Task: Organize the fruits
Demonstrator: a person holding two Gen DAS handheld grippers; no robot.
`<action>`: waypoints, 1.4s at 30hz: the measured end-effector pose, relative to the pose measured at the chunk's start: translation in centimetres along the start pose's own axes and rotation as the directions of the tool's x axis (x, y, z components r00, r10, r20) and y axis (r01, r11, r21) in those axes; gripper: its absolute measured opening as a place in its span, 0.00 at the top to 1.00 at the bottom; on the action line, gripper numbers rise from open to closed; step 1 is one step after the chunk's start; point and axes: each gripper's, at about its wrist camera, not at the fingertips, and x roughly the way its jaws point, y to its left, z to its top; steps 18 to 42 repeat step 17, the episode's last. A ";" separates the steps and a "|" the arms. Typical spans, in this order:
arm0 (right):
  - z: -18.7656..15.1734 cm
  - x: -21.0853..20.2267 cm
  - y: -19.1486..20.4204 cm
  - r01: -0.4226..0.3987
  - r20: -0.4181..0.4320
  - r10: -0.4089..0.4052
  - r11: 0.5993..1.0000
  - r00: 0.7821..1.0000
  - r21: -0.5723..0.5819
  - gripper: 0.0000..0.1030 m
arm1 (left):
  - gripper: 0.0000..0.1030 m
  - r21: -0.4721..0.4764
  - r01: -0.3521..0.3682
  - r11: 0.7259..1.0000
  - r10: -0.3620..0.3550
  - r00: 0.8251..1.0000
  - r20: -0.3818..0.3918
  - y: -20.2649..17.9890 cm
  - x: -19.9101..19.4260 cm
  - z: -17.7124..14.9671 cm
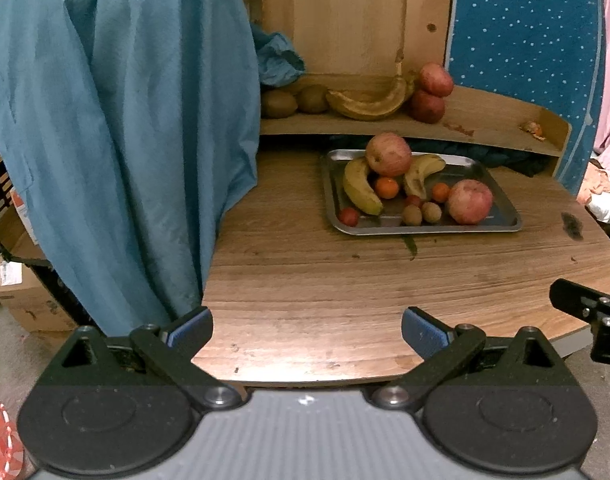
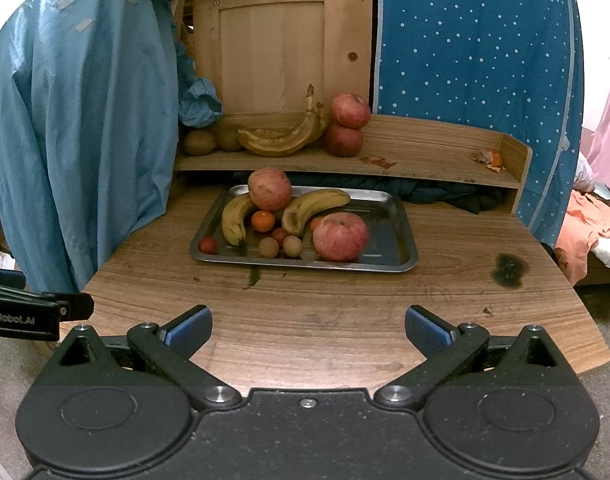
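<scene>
Fruit fills a metal tray (image 2: 401, 240) on the wooden table (image 2: 345, 312), well ahead of both tongs: apples, bananas (image 2: 235, 220), oranges and small round fruits. Beyond it, a raised shelf (image 2: 425, 148) carries more apples, kiwis and a browned banana. Left gripper (image 1: 307, 330) and right gripper (image 2: 308, 328) gape wide, empty, above the table's near edge.

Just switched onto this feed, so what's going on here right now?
Nothing is being held yet. The left gripper and right gripper both hover open over the near edge of the wooden table. A metal tray further back holds apples, bananas, oranges and small fruits, and the shelf behind holds more apples, bananas and kiwis.
</scene>
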 end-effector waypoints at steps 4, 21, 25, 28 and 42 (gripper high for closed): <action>-0.1 0.0 0.1 0.000 -0.002 0.000 1.000 1.000 -0.002 0.01 | 0.00 0.012 0.013 1.000 -0.013 1.000 0.010 -0.1 -0.2 0.1; -0.2 -0.1 0.1 0.003 -0.005 -0.003 1.000 1.000 -0.006 0.01 | 0.00 0.003 0.045 0.999 -0.045 0.999 0.020 0.2 -0.4 0.1; -0.2 -0.1 0.1 0.003 -0.005 -0.003 1.000 1.000 -0.006 0.01 | 0.00 0.003 0.045 0.999 -0.045 0.999 0.020 0.2 -0.4 0.1; -0.2 -0.1 0.1 0.003 -0.005 -0.003 1.000 1.000 -0.006 0.01 | 0.00 0.003 0.045 0.999 -0.045 0.999 0.020 0.2 -0.4 0.1; -0.2 -0.1 0.1 0.003 -0.005 -0.003 1.000 1.000 -0.006 0.01 | 0.00 0.003 0.045 0.999 -0.045 0.999 0.020 0.2 -0.4 0.1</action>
